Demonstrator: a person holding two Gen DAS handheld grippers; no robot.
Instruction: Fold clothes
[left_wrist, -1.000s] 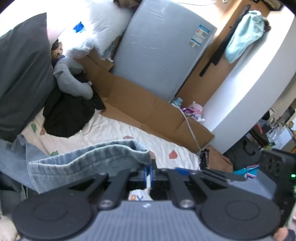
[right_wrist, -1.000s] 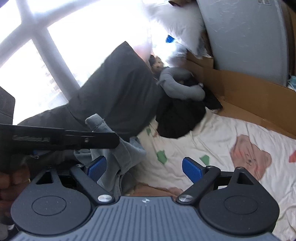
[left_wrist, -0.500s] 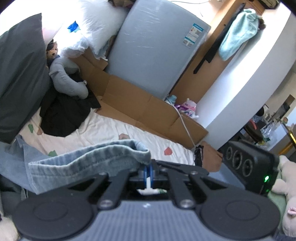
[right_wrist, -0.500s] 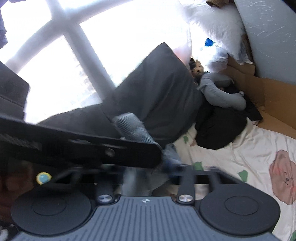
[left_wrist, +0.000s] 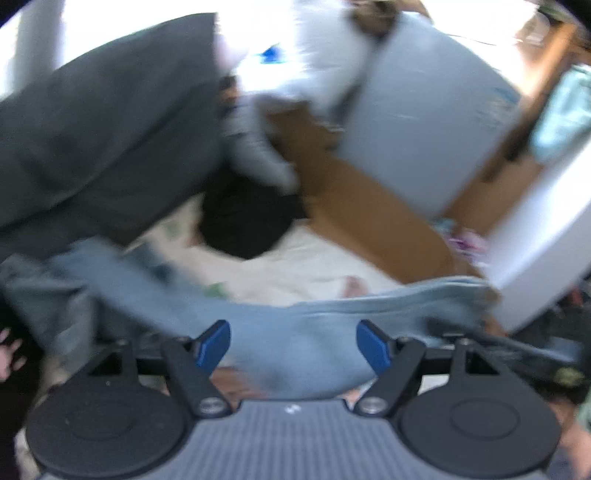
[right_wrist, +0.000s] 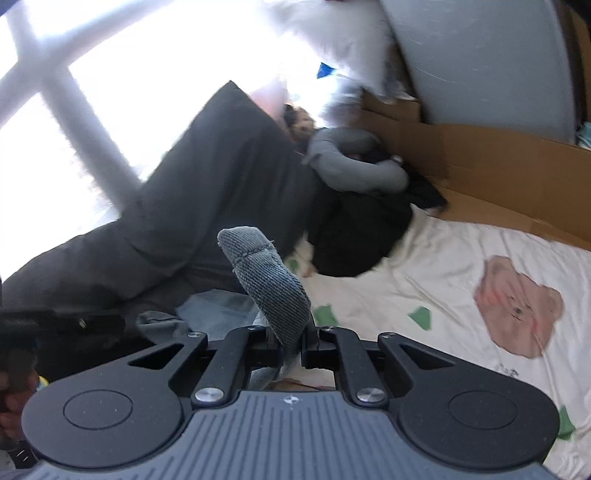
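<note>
right wrist view: right gripper (right_wrist: 291, 347) clamped on jeans (right_wrist: 269, 284) hem
left gripper (left_wrist: 293, 341): jaws just opened, denim between, unpressed
jeans: draped over bed (right_wrist: 461, 258)
handling: soft, heavy, floppy; grip at waistband or hem

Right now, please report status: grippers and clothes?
Left gripper just opened, pads clear of jeans. Right gripper just shut on jeans. Nothing blocking.

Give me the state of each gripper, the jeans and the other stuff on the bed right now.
Left gripper: open, jaws just opened, denim between them but not pinched.
Right gripper: shut on a fold of the jeans.
Jeans: crumpled, unfolded, draped across the bed.
Bedsheet: spread flat.
Dark pillow: leaning by the window.
Black garment: heaped, unfolded.
</note>
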